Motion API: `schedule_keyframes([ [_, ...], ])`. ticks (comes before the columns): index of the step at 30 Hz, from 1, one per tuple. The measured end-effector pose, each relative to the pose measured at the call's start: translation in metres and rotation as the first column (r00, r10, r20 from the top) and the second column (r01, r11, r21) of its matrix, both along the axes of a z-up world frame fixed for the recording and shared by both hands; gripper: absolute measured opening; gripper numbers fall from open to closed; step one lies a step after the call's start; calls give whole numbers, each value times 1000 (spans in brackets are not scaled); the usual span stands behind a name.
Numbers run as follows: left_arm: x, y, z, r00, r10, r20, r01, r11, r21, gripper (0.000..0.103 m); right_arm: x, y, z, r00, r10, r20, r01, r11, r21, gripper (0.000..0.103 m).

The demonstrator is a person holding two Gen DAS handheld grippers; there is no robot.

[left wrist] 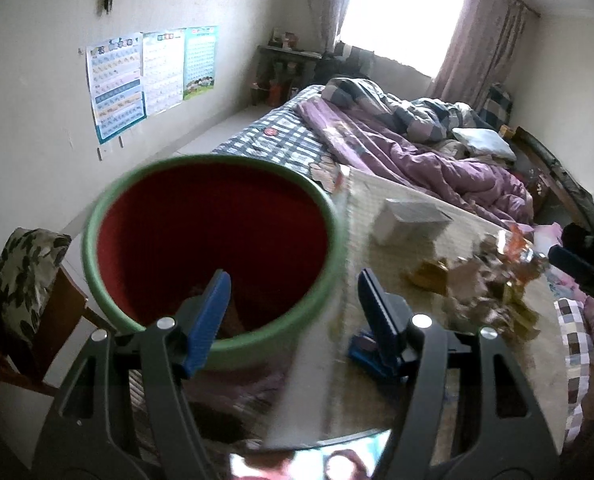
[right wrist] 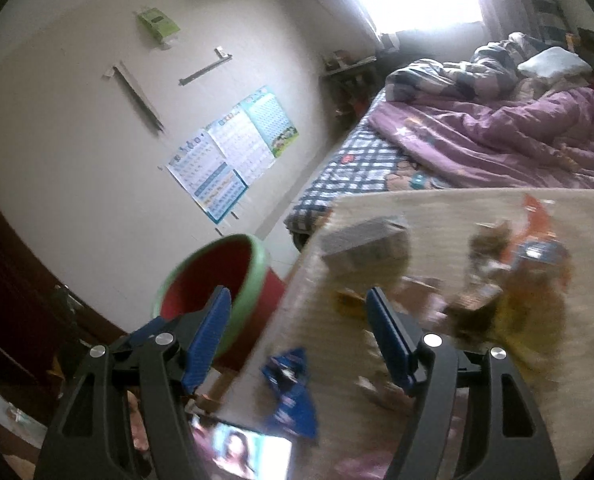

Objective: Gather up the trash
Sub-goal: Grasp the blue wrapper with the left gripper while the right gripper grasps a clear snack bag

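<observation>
A red bin with a green rim (left wrist: pixel 213 248) stands beside the table's left edge; it also shows in the right wrist view (right wrist: pixel 213 276). My left gripper (left wrist: pixel 295 280) is open and empty, above the bin's near rim and the table edge. A blue wrapper (left wrist: pixel 371 354) lies on the table by its right finger. My right gripper (right wrist: pixel 299 300) is open and empty above the table's left edge; the blue wrapper (right wrist: pixel 291 392) lies below it. A heap of orange, brown and yellow wrappers (right wrist: pixel 513 280) sits on the table to the right, also in the left wrist view (left wrist: pixel 493 280).
A white box (left wrist: pixel 407 220) stands on the table (left wrist: pixel 377 200); it shows as a grey box in the right wrist view (right wrist: pixel 367 244). A lit phone screen (right wrist: pixel 245 450) lies at the near edge. A bed with a purple quilt (left wrist: pixel 409 148) lies behind. A chair (left wrist: pixel 25 280) stands left.
</observation>
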State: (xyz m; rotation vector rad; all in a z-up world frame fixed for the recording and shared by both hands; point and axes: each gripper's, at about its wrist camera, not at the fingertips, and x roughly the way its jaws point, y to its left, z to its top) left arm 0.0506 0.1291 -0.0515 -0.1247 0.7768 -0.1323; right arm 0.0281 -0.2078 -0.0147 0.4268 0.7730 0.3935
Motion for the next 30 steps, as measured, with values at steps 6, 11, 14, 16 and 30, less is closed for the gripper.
schedule_keyframes([
  [6,-21,-40,-7,999,-31,-26,31,999,-32,66,-23,-42,-24,997,25,-76,-27,999,-34,68],
  [11,-29,-64,-31,994,-33,-109,25,997,-79,68,-44,-53,-63,977,92,-194,-102,994,-47,69],
  [14,-26,-77,-43,990,-33,-139,24,998,-64,73,-56,-56,-84,958,119,-263,-130,991,-26,69],
  [16,-20,-86,-51,986,-33,-164,24,998,-57,73,-62,-55,-93,948,134,-287,-145,989,-17,73],
  [30,-8,-98,-87,953,15,-303,-29,999,-42,36,-78,-38,-108,913,268,-306,-314,943,-111,76],
])
